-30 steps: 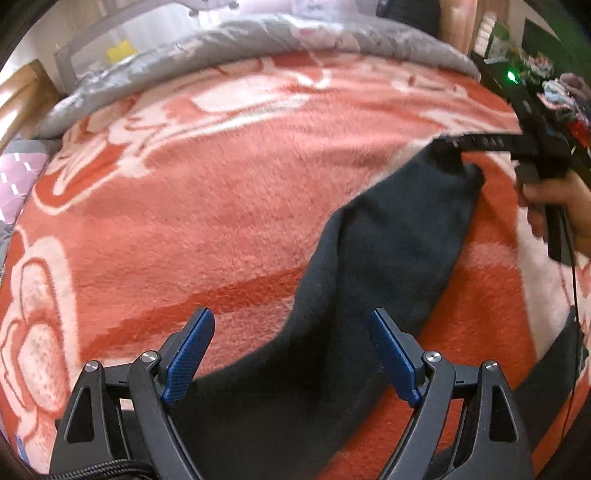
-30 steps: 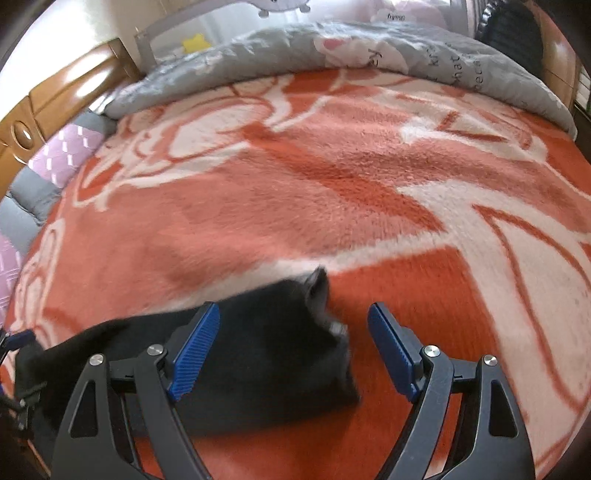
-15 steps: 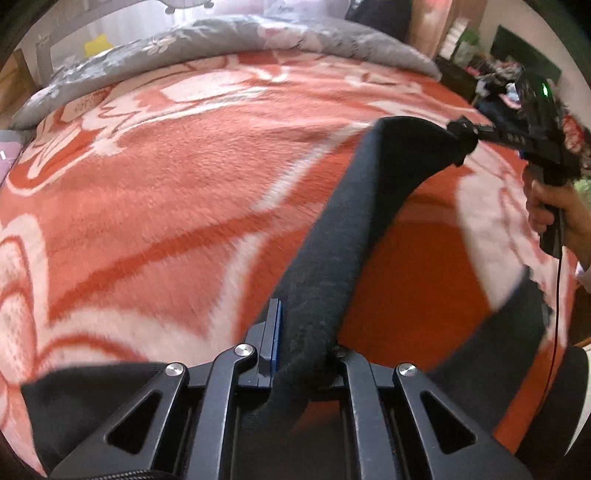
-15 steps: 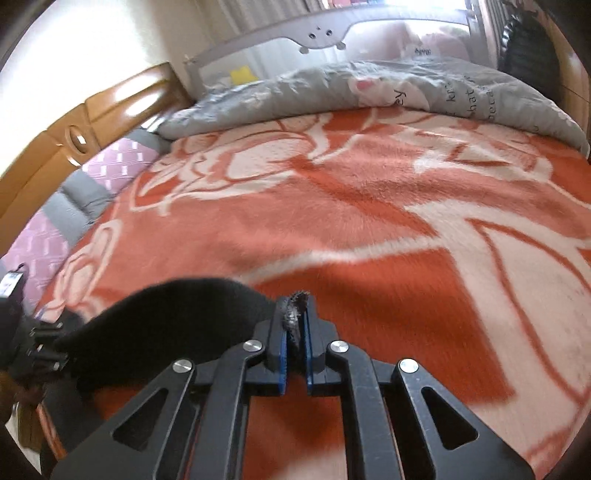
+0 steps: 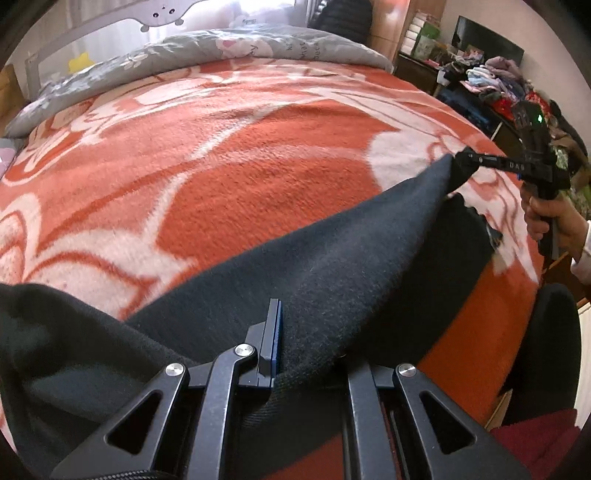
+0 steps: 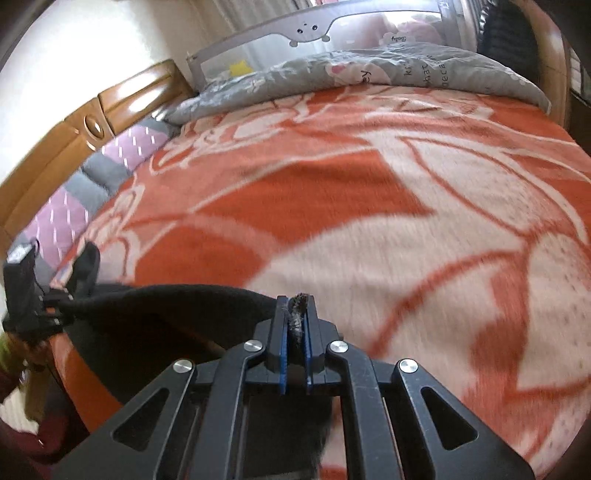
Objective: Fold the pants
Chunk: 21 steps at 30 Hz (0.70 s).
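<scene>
The left gripper is clamped tight on the dark pants, only its blue-padded left finger showing beside the fabric, which drapes over the other one. The right gripper is likewise closed, a frayed edge of the same cloth pinched between its two blue pads. Between the two grips the one pair of pants hangs in a raised band above the bed, with more of it lying bunched at the near left edge of the left wrist view. In that view the right gripper appears at the far end of the band, held by a hand; the right wrist view shows the left gripper at its left edge.

Beneath lies one orange blanket with large white flower outlines, covering most of the bed. At the far side is one grey printed quilt, and behind it one grey bed rail with a cartoon face. A wooden headboard runs along the left, with pink and grey quilted bedding below it. A cluttered shelf of clothes stands at the right of the room.
</scene>
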Tool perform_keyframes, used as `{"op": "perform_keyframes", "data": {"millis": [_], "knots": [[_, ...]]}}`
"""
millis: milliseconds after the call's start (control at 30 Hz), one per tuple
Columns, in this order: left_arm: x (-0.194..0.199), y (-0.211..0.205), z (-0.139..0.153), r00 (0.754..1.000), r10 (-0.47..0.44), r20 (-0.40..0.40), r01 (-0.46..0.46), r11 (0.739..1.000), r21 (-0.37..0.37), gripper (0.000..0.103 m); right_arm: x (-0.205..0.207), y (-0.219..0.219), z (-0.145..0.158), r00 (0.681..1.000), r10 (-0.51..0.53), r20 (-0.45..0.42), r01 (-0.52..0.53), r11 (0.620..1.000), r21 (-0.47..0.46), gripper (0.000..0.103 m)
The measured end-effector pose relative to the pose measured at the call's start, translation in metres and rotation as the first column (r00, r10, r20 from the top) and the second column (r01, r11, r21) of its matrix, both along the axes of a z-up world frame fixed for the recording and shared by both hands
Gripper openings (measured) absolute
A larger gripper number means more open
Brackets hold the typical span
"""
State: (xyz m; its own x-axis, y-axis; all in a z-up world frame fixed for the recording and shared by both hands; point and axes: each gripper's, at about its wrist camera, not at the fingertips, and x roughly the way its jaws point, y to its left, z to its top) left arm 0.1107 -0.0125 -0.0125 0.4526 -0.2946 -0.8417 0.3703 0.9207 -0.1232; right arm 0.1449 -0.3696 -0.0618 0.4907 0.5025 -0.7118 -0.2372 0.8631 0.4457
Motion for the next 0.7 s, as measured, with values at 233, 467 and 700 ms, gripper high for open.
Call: {"op": "perform_keyframes", "data": {"millis": [233, 467, 700], "knots": [[-0.037, -0.007, -0.001, 0.999, -0.027, 0.023, 0.026, 1.0, 0.007, 0.008, -0.038, -0.007, -0.003, 1.0, 0.018, 0.0, -0.018, 0.999, -0.04, 0.008], [-0.052, -0.015, -0.024, 0.999, -0.027, -0.019, 0.029, 0.998, 0.062, 0.017, -0.062, 0.001, -0.023, 0.995, 0.017, -0.099, -0.027, 0.995, -0.1, 0.01], [-0.076, -0.019, -0.014, 0.999, 0.031, 0.01, -0.031, 0.998, 0.06, 0.056, -0.087, -0.008, -0.014, 0.989, -0.111, -0.101, 0.102, 0.991, -0.09, 0.061]]}}
